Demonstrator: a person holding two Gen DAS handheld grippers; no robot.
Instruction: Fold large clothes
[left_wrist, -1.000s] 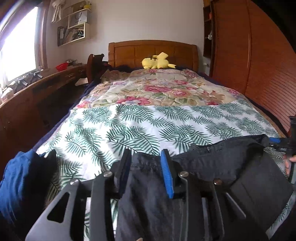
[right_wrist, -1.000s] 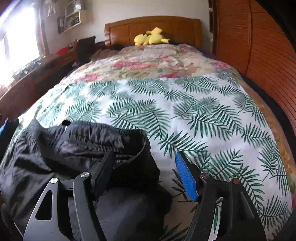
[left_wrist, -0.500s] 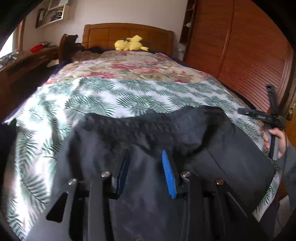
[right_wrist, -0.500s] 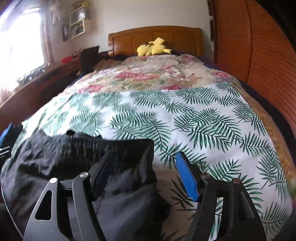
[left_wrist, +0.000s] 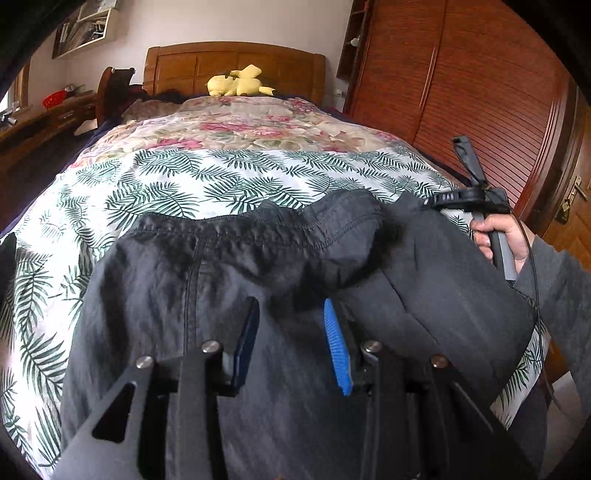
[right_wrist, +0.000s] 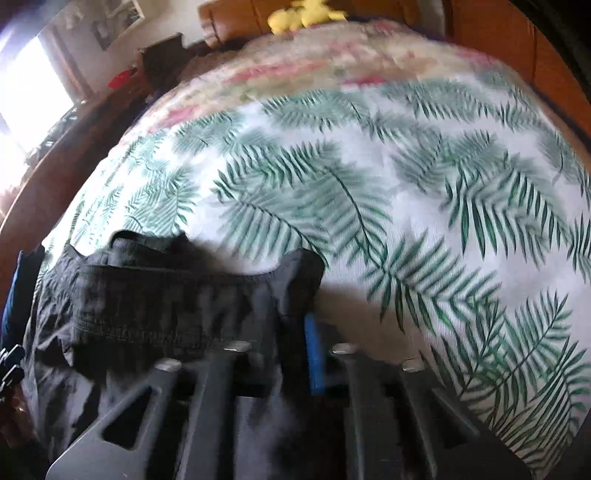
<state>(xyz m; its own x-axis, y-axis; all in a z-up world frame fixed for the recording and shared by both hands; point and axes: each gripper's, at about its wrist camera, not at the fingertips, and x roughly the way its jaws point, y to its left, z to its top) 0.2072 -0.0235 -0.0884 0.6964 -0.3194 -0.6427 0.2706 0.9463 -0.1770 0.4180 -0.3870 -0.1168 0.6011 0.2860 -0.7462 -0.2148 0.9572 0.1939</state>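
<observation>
Because the dark trousers (left_wrist: 258, 266) must be spread on the bed (left_wrist: 221, 173), the right hand-held gripper (right_wrist: 295, 332) clenches their waistband corner, while the left hand-held gripper (left_wrist: 290, 332) hovers released above the cloth.

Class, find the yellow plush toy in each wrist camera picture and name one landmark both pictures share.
Left wrist view: the yellow plush toy lies at top centre, against the wooden headboard.
Right wrist view: the toy sits at the very top edge, just left of centre, blurred.
Shared landmark: the black trousers on the palm-leaf sheet.
</observation>
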